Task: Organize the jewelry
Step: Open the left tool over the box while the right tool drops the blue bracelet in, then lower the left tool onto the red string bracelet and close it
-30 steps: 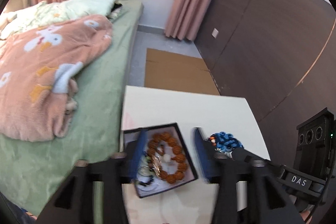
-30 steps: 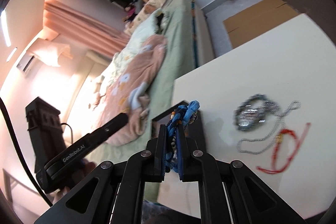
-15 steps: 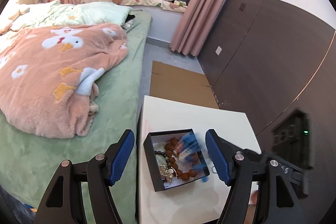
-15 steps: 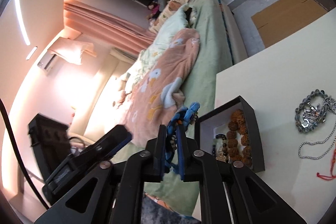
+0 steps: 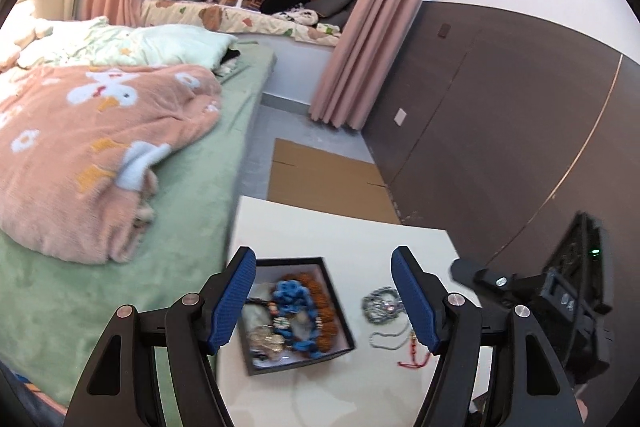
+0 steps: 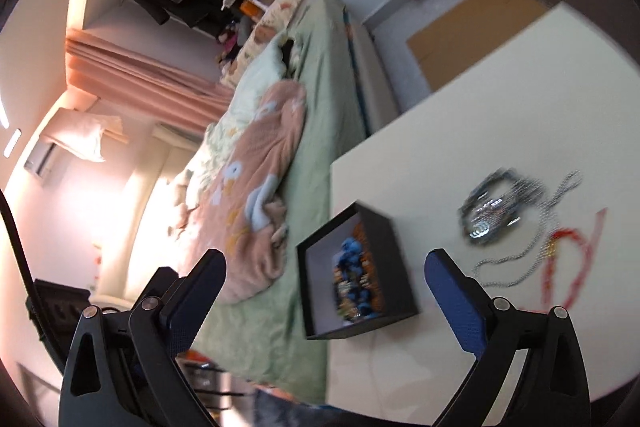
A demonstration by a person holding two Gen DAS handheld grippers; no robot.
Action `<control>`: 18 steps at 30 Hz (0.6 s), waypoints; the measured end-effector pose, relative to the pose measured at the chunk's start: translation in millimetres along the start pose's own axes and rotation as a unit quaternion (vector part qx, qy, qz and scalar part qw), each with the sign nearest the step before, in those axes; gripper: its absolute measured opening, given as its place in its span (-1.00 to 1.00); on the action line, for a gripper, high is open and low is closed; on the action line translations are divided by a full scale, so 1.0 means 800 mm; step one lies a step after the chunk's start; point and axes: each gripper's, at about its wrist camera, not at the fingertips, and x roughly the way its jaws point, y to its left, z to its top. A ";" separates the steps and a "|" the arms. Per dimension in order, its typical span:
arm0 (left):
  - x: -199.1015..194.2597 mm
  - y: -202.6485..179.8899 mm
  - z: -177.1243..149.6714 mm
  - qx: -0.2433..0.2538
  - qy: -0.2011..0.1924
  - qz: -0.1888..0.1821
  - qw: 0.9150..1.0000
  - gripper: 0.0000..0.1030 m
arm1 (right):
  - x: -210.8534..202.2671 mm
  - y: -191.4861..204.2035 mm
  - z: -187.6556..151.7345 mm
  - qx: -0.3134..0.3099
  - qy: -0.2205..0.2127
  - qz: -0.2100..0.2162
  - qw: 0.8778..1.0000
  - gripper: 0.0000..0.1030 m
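Observation:
A black jewelry box point(image 5: 338, 348) sits on the white table point(image 5: 340, 235) near its left edge; it also shows in the right wrist view point(image 6: 394, 267). Inside lie a blue bead bracelet point(image 5: 291, 293), brown wooden beads point(image 5: 325, 323) and other pieces. The blue bracelet shows in the box in the right wrist view point(image 6: 352, 255). A silver bracelet point(image 5: 382, 305) with a chain and a red cord point(image 5: 414, 351) lie on the table right of the box. My left gripper point(image 5: 324, 301) is open above the box. My right gripper point(image 6: 324, 283) is open and empty, hovering over the box.
A bed with a green sheet point(image 5: 80, 287) and a pink blanket point(image 5: 80, 147) runs along the table's left side. Brown cardboard point(image 5: 324, 179) lies on the floor beyond the table. A dark wall panel point(image 5: 500, 107) stands to the right.
My right gripper has opened and let go of the blue bead bracelet, which now lies in the box. My left gripper has opened wider and pulled back.

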 end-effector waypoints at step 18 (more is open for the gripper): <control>0.065 -0.110 -0.049 0.075 0.072 -0.025 0.994 0.38 | -0.159 -0.102 0.034 0.066 -0.098 -0.076 0.990 0.96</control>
